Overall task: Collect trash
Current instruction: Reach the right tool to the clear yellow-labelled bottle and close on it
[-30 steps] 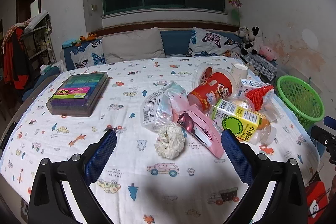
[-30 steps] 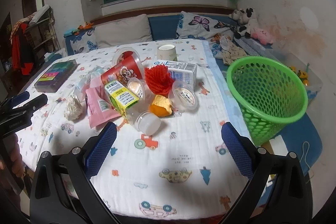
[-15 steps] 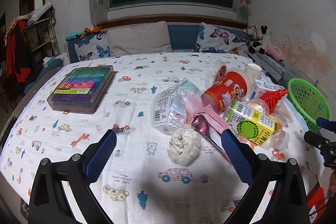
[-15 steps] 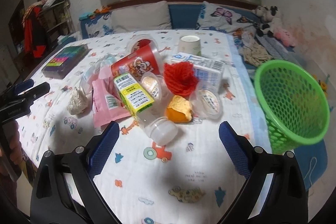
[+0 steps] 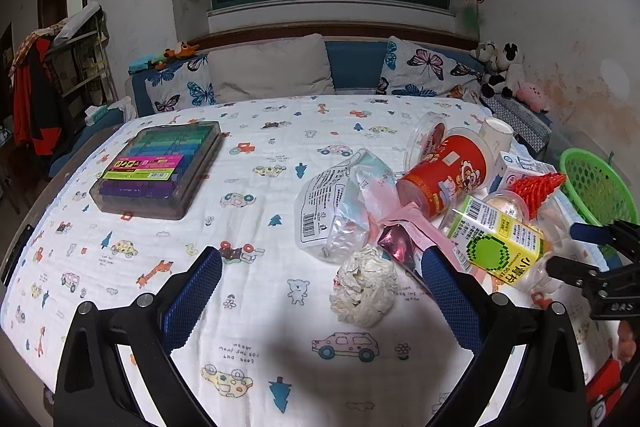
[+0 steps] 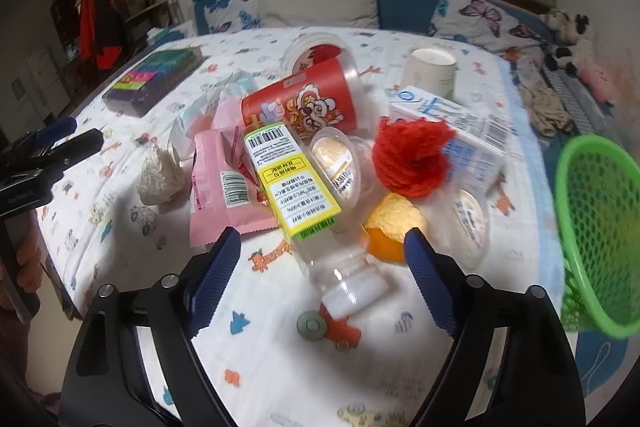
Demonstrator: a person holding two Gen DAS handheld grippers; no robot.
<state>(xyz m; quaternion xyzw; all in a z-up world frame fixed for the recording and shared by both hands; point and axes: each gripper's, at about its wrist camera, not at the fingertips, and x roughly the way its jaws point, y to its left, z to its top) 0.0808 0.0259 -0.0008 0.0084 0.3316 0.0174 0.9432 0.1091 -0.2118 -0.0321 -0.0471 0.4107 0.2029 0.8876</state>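
We are looking across a bed covered by a white quilted sheet printed with small cartoon cars and animals [image 5: 280, 155], where a heap of trash is lying toward our right side. Just off the bed's right edge, a bright green perforated plastic basket [image 6: 596, 227] is standing, well apart from most of the heap. On the far left of the sheet, a dark clear-lidded case of coloured blocks [image 5: 160, 167] is sitting alone. At the heart of the heap, a red plastic cup with a cartoon print [image 6: 304, 107] is lying on its side, and leaning against it is a clear plastic bottle with a yellow-green label and a white cap [image 6: 296, 187], its cap pointing toward us. Beside the bottle, a flat pink snack wrapper [image 6: 220, 203] is lying, and a red knitted mesh ball [image 6: 412, 159] is resting against a white and blue carton [image 6: 460, 123]. A crumpled ball of white tissue paper [image 5: 364, 287] is sitting on the sheet at the near left edge of the heap. We are holding our left gripper [image 5: 320, 299] above the sheet with its blue jaws spread wide and nothing between them, the tissue just ahead. Our right gripper [image 6: 322, 267] is hovering over the bottle's capped end, its jaws closing with the cap between them but not yet pressed.
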